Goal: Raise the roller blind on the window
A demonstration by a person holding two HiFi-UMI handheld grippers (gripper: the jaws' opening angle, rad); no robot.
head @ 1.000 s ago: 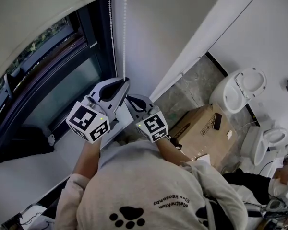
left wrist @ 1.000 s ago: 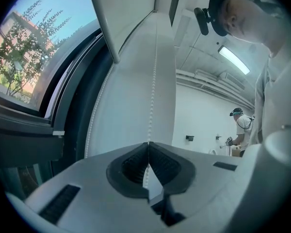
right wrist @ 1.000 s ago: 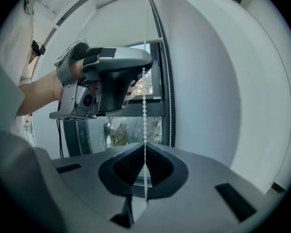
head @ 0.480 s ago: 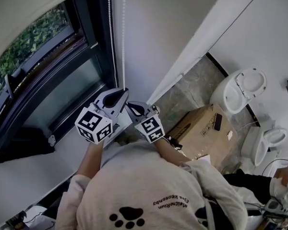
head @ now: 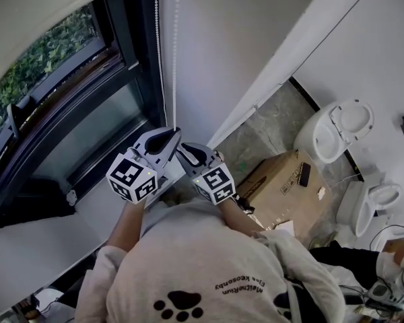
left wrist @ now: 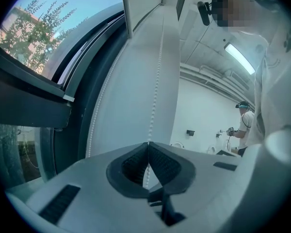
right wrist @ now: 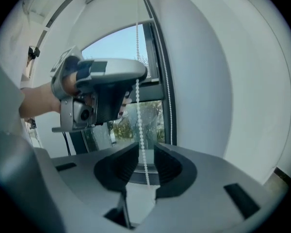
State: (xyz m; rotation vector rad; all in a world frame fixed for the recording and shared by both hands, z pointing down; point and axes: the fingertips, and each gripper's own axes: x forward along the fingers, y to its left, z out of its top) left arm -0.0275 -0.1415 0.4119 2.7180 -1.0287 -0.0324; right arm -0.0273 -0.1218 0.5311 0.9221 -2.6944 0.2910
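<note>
The white roller blind (head: 34,9) hangs over the top of the dark-framed window (head: 74,123), with green trees showing below its edge. Its bead chain (head: 176,52) drops in two strands along the frame's right side. My left gripper (head: 170,136) is shut on one strand of the chain (left wrist: 158,72), which passes down through the closed tips (left wrist: 148,144). My right gripper (head: 182,153) sits just beside and below it. Its jaws have just been opening and stand apart, with the chain (right wrist: 138,115) hanging loose between the pads (right wrist: 128,161). The left gripper (right wrist: 99,89) shows above them in the right gripper view.
A white sill (head: 47,244) runs under the window. On the stone floor to the right stand a cardboard box (head: 286,184) and two toilets (head: 340,130) (head: 374,200). Another person (left wrist: 243,123) stands far back in the room.
The blind's lower edge has gone up, baring more of the window. Both grippers have come down along the chain, mostly in the first half second.
</note>
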